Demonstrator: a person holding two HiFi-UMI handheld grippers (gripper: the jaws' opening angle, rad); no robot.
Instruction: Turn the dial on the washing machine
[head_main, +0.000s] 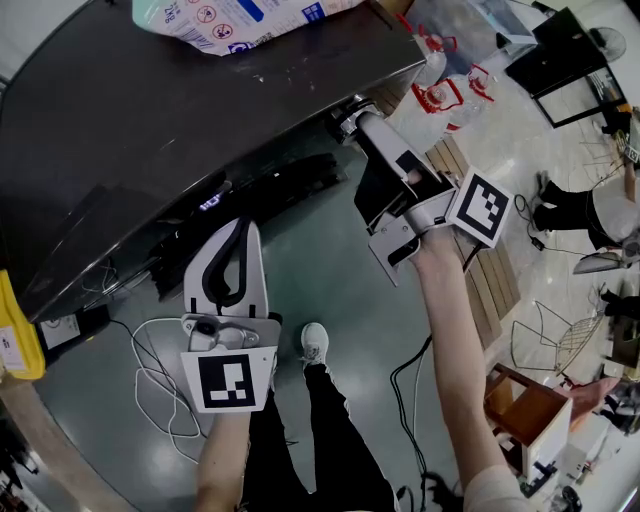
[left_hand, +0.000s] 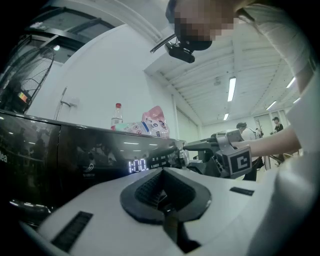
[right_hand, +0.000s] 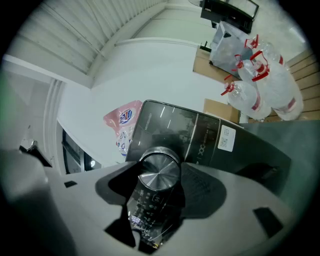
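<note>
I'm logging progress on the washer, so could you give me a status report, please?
Left claw shut, empty, clear of the washing machine. Right claw closed on the dial. Display lit. Nothing blocking.

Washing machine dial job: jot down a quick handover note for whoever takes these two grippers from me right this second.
Right hand-held gripper: shut on the dial on the front of the washing machine.
Left hand-held gripper: shut, empty, held apart from the machine.
Display: reads 1:00.
Done: the dial is gripped. Whether it has been turned at all cannot be told.
Left: twist the dial, then let go.
</note>
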